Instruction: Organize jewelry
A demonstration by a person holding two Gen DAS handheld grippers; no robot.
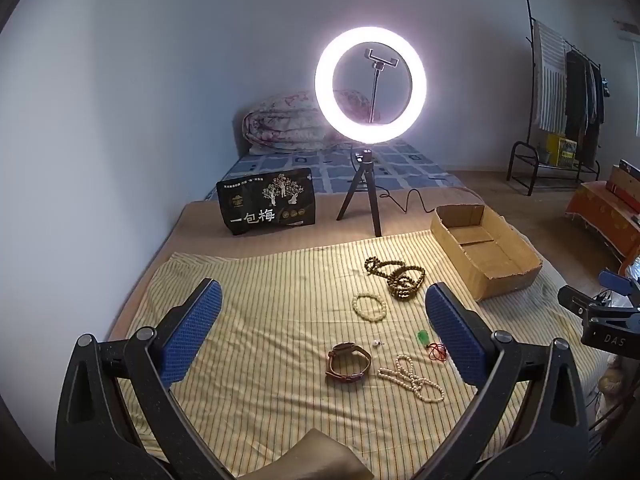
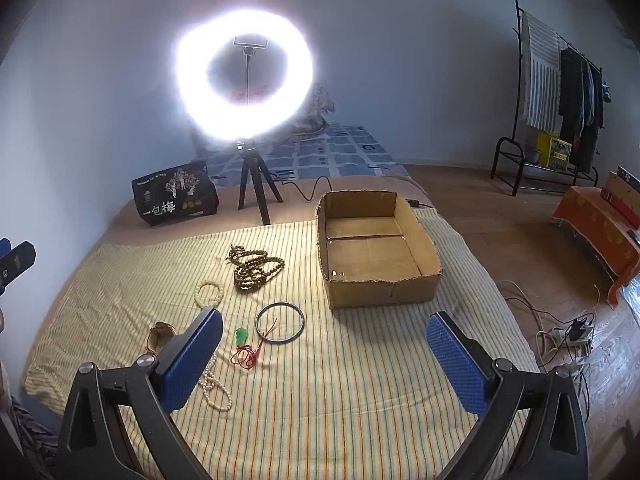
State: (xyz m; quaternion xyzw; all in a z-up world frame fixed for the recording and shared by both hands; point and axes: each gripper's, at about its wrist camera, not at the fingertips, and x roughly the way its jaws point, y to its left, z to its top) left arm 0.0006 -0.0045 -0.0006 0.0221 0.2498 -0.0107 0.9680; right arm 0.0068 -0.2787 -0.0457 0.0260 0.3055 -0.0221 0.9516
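Jewelry lies on a striped yellow cloth (image 1: 260, 340): a dark bead string (image 1: 398, 276) (image 2: 254, 270), a pale bead bracelet (image 1: 369, 307) (image 2: 209, 293), a brown watch (image 1: 348, 362) (image 2: 160, 336), a pearl necklace (image 1: 412, 376) (image 2: 216, 390), a green pendant on red cord (image 1: 424, 337) (image 2: 242, 336), a small earring (image 1: 376, 343) and a metal bangle (image 2: 280, 323). An open, empty cardboard box (image 1: 486, 252) (image 2: 376, 248) stands at the right. My left gripper (image 1: 320, 320) is open above the watch. My right gripper (image 2: 324, 344) is open, near the bangle.
A lit ring light on a tripod (image 1: 370, 84) (image 2: 244, 80) and a black snack bag (image 1: 266, 206) (image 2: 174, 194) stand behind the cloth. A bed with a rolled quilt (image 1: 280, 124) is beyond. Cables and a power strip (image 2: 568, 332) lie on the floor at right.
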